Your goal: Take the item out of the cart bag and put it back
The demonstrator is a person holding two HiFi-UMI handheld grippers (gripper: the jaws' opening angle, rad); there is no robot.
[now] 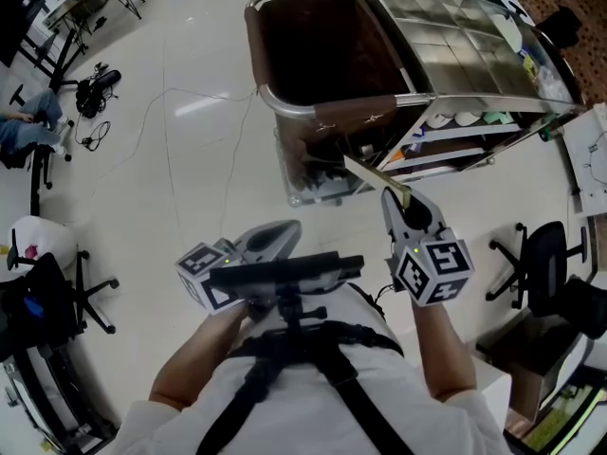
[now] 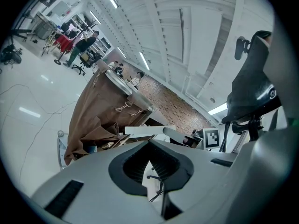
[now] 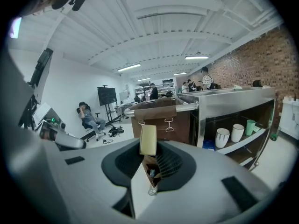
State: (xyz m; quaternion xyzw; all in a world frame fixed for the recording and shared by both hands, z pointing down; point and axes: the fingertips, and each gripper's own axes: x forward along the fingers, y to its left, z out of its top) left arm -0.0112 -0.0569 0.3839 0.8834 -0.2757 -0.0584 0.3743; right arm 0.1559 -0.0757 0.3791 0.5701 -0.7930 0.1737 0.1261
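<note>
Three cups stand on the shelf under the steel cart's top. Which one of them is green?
The rightmost cup, as seen in the right gripper view. It alone is green; the middle cup and the left cup are white.

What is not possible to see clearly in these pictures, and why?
- Inside of the cart bag: head view, dark shadow hides any contents.
- Flat beige item in the right gripper: too small in both views to identify.
- Cart shelf: head view, steel top covers most of it.
</note>
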